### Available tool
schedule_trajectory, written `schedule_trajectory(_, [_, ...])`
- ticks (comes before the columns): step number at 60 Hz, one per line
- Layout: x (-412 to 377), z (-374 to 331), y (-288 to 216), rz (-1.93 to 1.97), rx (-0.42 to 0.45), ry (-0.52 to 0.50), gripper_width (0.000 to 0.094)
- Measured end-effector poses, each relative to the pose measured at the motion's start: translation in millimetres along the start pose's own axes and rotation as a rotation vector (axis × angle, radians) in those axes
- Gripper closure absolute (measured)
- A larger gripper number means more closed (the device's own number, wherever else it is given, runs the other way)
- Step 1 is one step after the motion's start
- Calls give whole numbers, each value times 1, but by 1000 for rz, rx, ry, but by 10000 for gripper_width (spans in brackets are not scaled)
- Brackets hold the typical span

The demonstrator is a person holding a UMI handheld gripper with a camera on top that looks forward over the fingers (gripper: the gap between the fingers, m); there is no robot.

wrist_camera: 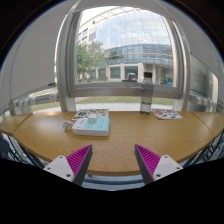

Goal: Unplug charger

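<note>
Wooden table (115,140) — books (91,122) — window (125,45)

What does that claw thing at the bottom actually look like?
The claw is two separate fingers, each with a bright magenta, triangle-shaped pad on its inner face and a pale whitish outer part. The pads show fine ribbing. No cables, markings or sleeve are visible.

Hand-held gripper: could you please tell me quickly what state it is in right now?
Hand-held gripper: open, holding nothing; its fingers hang apart above the near edge of the table.
</note>
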State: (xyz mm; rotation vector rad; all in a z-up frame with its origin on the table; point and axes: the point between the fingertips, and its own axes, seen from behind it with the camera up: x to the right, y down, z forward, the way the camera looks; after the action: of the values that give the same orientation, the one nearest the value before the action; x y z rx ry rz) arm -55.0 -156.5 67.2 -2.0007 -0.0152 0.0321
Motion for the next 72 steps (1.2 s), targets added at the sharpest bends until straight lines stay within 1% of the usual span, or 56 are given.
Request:
schedule_trajectory(5, [-17, 14, -7, -6, 8, -27, 79])
schedule_trajectory(6, [-13, 17, -20, -8, 9, -32, 80])
schedule_trajectory(7, [-17, 29, -19, -9, 10, -30, 80])
schedule_trajectory(12, [-17, 48, -29, 4, 10, -25, 95])
schedule_trajectory(15, [-10, 61, -36, 12, 16, -10, 118])
schedule_trajectory(16, [-9, 60, -46, 11, 14, -7, 123])
schedule_trajectory(17, [-4, 75, -44, 10, 15, -1, 127])
schedule_trajectory(23, [12, 90, -49, 5, 10, 42, 177])
schedule_trajectory(27, [33, 104, -54, 5, -1, 64, 230])
schedule_trajectory(35, [61, 110, -47, 9, -38, 95, 372])
schedule_trajectory(37, [71, 110, -41, 12, -55, 93, 408])
schedule_trajectory(39, [75, 109, -44, 20, -41, 81, 445])
schedule_trajectory(42, [82, 107, -43, 20, -48, 78, 484])
schedule_trajectory(43, [84, 106, -42, 16, -52, 77, 505])
schedule_trajectory(45, [85, 103, -41, 6, -58, 64, 589])
schedule_trajectory(46, [87, 103, -40, 2, -62, 66, 603])
schedule_trajectory(49, [96, 92, -40, -12, -66, 100, 699])
schedule_trajectory(57, [121, 77, -38, 19, -85, 91, 752])
schedule_trajectory(59, [127, 76, -39, 30, -94, 83, 781])
schedule_trajectory(61, [135, 71, -45, 50, -100, 68, 779])
schedule_trajectory(63, [139, 66, -71, 70, -42, 38, 780])
schedule_trajectory(66, [151, 47, -141, 70, 96, 5, 780])
schedule_trajectory(69, [179, 20, -212, 41, 232, 7, 781])
schedule_trajectory(71, [209, 3, -247, 34, 310, 11, 782])
schedule_trajectory(72, [213, -9, -264, 32, 323, 19, 781])
